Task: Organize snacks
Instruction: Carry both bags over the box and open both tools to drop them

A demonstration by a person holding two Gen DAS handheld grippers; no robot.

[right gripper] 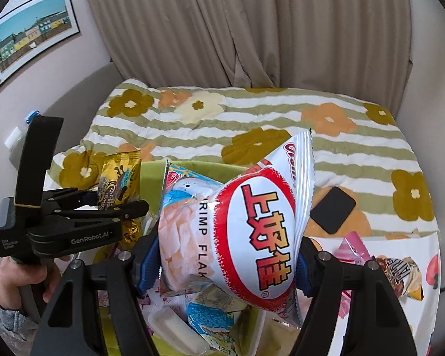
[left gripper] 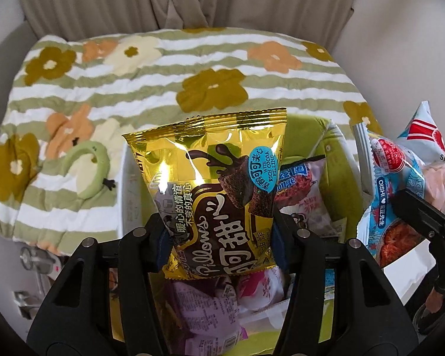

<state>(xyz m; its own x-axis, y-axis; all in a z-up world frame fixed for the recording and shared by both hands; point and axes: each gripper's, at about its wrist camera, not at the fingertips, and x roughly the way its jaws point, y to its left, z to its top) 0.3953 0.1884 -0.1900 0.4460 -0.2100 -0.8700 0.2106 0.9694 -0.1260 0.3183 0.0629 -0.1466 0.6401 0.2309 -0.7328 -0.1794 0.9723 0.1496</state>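
Note:
My left gripper point(left gripper: 219, 237) is shut on a gold and brown Pillows cocoa snack bag point(left gripper: 213, 184), held upright over a green bin point(left gripper: 308, 130) that holds several snack packs. In the right wrist view the left gripper point(right gripper: 127, 204) and that gold bag point(right gripper: 121, 184) show at the left. My right gripper point(right gripper: 225, 255) is shut on a white and red shrimp flakes bag point(right gripper: 252, 225), held above the same green bin point(right gripper: 175, 166). That bag point(left gripper: 406, 178) and the right gripper's fingers point(left gripper: 421, 210) show at the right of the left wrist view.
A striped floral blanket point(left gripper: 163, 89) covers the bed behind the bin. A green plush hairband point(left gripper: 95, 172) lies on it at the left. A black flat square object point(right gripper: 333, 209) and loose snack packs point(right gripper: 400, 270) lie to the right. Curtains point(right gripper: 252, 29) hang behind.

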